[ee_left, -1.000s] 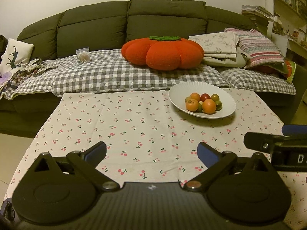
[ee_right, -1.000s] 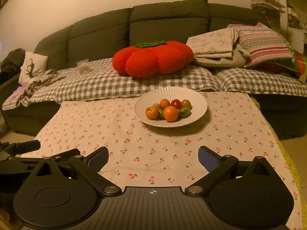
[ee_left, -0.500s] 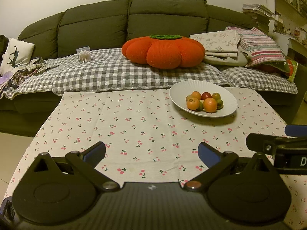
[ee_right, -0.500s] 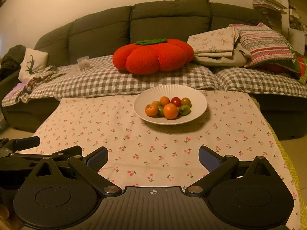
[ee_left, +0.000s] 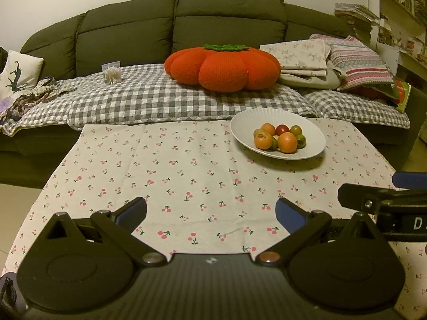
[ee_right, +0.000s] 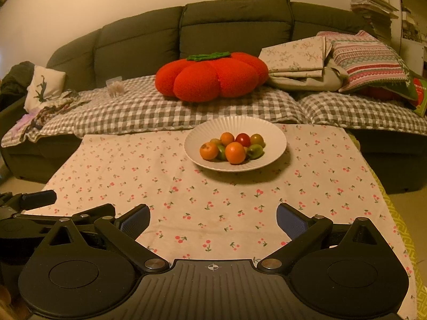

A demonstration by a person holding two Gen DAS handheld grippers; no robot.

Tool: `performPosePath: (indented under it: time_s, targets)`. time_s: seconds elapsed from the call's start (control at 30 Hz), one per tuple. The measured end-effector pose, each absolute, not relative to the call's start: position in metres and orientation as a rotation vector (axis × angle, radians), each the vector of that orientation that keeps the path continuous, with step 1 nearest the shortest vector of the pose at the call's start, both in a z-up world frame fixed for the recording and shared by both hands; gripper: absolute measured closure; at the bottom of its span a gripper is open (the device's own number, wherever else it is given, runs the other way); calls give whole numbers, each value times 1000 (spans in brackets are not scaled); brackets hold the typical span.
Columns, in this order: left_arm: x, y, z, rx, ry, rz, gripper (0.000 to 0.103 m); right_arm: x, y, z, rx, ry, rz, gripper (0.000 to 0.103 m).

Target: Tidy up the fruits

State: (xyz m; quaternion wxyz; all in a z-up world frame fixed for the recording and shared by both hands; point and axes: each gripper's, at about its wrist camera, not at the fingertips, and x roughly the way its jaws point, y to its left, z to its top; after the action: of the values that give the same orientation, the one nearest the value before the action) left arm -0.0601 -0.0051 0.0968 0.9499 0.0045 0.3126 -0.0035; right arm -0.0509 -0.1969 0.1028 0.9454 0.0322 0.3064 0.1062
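A white ribbed plate [ee_left: 312, 133] [ee_right: 275, 136] holds several small fruits [ee_left: 287, 142] [ee_right: 234, 152]: orange, green and one red. It stands at the far side of the table with the cherry-print cloth [ee_left: 186, 176] [ee_right: 240, 202]. My left gripper [ee_left: 210, 213] is open and empty above the near part of the cloth, left of the plate. My right gripper [ee_right: 213, 217] is open and empty, nearly in line with the plate and well short of it. Each gripper shows at the edge of the other's view.
A dark green sofa [ee_left: 128, 29] with a checked blanket [ee_left: 138, 98] runs behind the table. On it lie a big orange pumpkin cushion [ee_left: 221, 68], folded linen and a striped pillow [ee_left: 360, 64]. Shelves stand at the far right.
Both grippers have drifted slightly; the plate sits a little higher and nearer the middle in each view. Both stay open and empty.
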Motion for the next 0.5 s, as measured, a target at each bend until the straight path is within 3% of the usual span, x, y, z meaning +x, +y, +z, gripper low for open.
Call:
performPosePath:
  time_s: [0.5]
  targets:
    - [-60,-5,96,11,636,-3,1,-51,-196,102,63,626,220,1]
